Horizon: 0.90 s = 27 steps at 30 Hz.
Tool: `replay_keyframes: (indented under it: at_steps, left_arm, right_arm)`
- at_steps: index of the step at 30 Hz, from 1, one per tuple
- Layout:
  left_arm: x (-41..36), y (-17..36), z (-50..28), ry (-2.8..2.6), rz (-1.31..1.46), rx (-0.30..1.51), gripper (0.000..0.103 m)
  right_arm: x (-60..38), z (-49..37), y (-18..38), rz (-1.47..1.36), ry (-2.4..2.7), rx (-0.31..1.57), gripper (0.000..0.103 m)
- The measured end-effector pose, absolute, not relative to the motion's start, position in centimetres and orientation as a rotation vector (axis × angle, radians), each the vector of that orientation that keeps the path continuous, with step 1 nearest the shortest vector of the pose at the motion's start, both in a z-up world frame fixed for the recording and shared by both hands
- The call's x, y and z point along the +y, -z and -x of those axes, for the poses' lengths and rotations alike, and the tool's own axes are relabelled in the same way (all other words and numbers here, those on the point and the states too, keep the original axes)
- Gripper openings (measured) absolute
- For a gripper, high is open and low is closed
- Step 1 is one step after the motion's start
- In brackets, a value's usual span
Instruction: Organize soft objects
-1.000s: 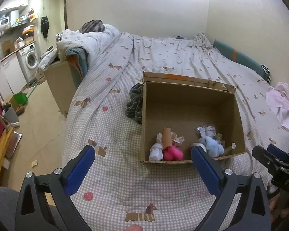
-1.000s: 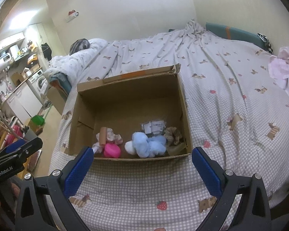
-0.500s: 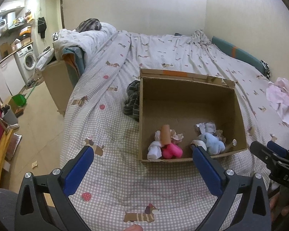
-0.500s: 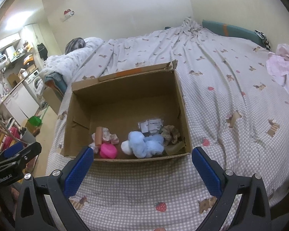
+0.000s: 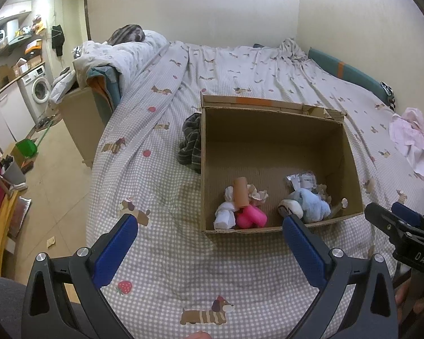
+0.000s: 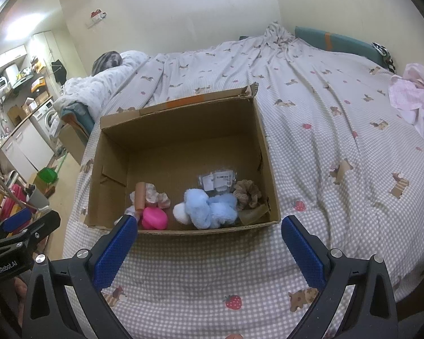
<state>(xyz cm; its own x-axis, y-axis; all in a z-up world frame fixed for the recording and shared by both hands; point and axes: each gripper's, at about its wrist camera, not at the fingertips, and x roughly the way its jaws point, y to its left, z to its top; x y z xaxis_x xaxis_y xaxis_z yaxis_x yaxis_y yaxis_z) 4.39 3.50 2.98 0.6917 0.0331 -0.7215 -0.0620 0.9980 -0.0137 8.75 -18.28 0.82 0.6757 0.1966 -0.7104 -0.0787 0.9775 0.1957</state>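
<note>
Your left gripper (image 5: 209, 226): spread wide, empty, marked "GenRoboLAI".
Your right gripper (image 6: 209, 226): released, empty, "DAS" readable.
Soft objects (image 6: 209, 210): lay inside cardboard box (image 6: 181, 130) on bed (image 6: 325, 147).

Matt cardboard box (image 6: 181, 130), checked cloth bedsheet (image 6: 325, 155)

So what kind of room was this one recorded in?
Most likely a small studio flat: a bed under a grey checked dog-print sheet fills the view, and beside it stand a white front-loading washing machine and white kitchen cabinets. An open brown cardboard box sits on the bed.
</note>
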Motion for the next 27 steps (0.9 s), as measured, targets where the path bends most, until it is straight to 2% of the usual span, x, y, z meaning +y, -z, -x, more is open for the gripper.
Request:
replay_keyframes:
  at_steps: [27]
  left_arm:
    - [3.26, -2.97, -4.08, -0.044, 0.053, 0.794, 0.102]
  right_arm:
    - [-18.16, -8.82, -0.67, -0.148, -0.154, 0.823, 0.103]
